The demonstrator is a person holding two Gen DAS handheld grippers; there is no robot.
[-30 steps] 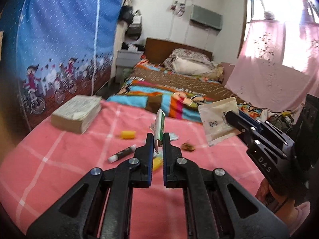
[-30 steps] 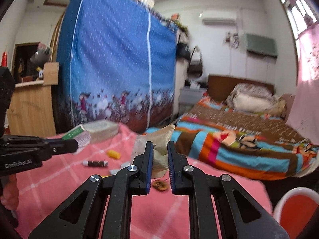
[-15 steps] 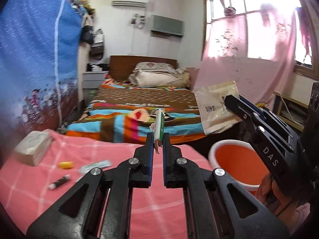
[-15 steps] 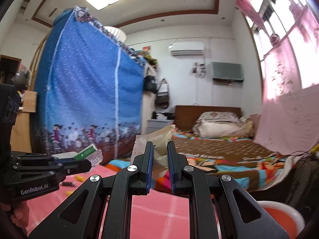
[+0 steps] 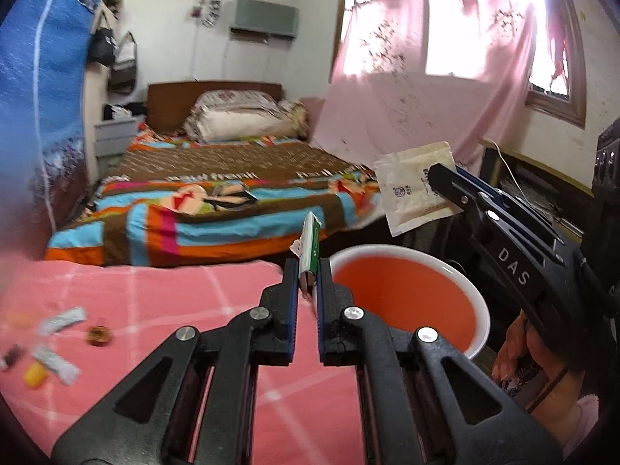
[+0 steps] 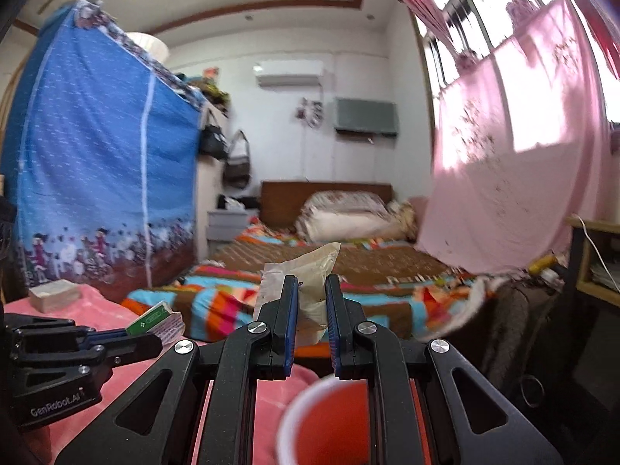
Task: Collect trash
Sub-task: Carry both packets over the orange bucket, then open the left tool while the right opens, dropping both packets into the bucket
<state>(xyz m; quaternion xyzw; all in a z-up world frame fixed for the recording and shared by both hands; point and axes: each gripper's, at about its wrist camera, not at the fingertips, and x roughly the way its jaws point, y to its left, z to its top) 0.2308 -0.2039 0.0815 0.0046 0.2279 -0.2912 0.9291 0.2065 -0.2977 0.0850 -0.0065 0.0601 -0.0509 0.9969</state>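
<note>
Two pairs of black tongs, each held by a person, hang over the corner of a table [image 5: 162,290] spread with a pink checked cloth. The left tongs [image 5: 309,285] are closed on the bottom edge of a small green-and-white wrapper [image 5: 310,242], which stands upright between the tips. The right tongs [image 6: 312,306] are closed on a flat beige paper pouch [image 6: 306,271], gripped by its lower part so the rest sticks up and forward. Both pieces look very light, thin and floppy, likely to bend or flutter, so a pinch on an edge seems enough to carry them. Just ahead and below both tongs, beside the table edge, stands an orange bin with a white rim [image 5: 410,294], apparently empty. Behind and to the left of the left tongs, more litter [image 5: 62,319] lies on the cloth: small wrappers, a yellow piece, a brown scrap, all blurred.
</note>
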